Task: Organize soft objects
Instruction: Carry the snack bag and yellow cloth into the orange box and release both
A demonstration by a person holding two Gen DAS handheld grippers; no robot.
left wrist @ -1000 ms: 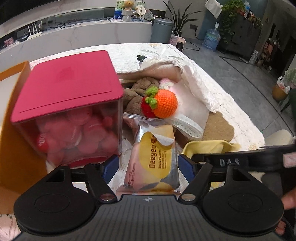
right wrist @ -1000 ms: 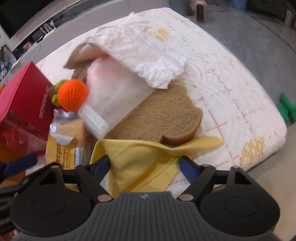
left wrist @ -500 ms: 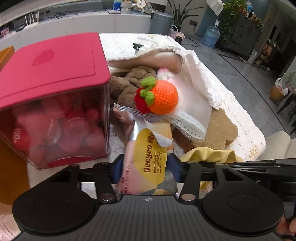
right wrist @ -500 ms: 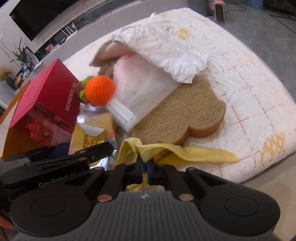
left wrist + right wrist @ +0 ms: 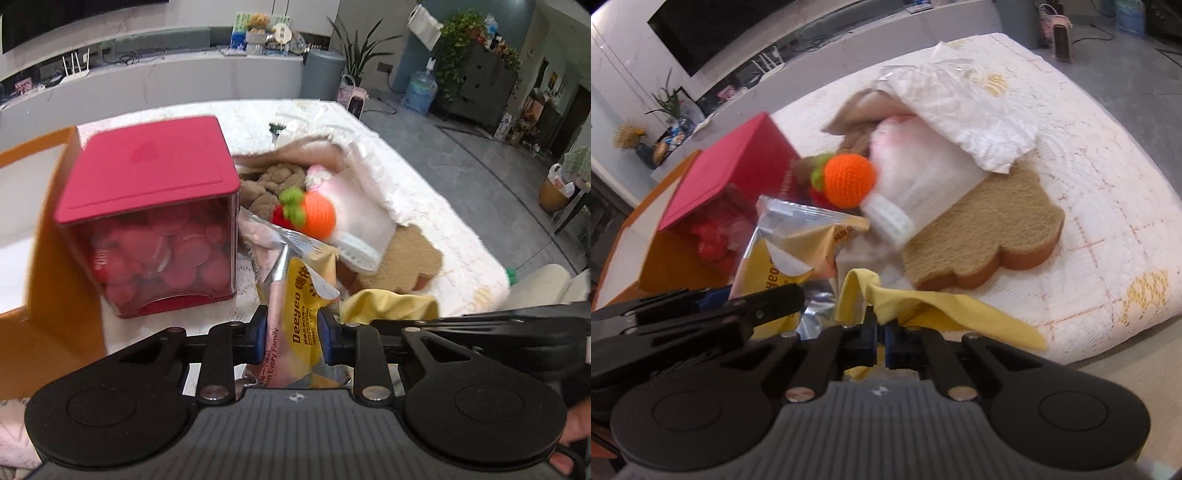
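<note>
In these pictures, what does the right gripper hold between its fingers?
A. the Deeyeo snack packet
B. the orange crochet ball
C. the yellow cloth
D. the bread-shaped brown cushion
C: in the right wrist view the right gripper has its fingers closed on a fold of the yellow cloth, while the Deeyeo snack packet sits pinched in the left gripper.

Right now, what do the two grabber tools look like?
Both match: the left tool and right tool have blue pads on black linkage arms with silver rivets, two round black discs, and a ribbed grey body with a small logo.
</note>
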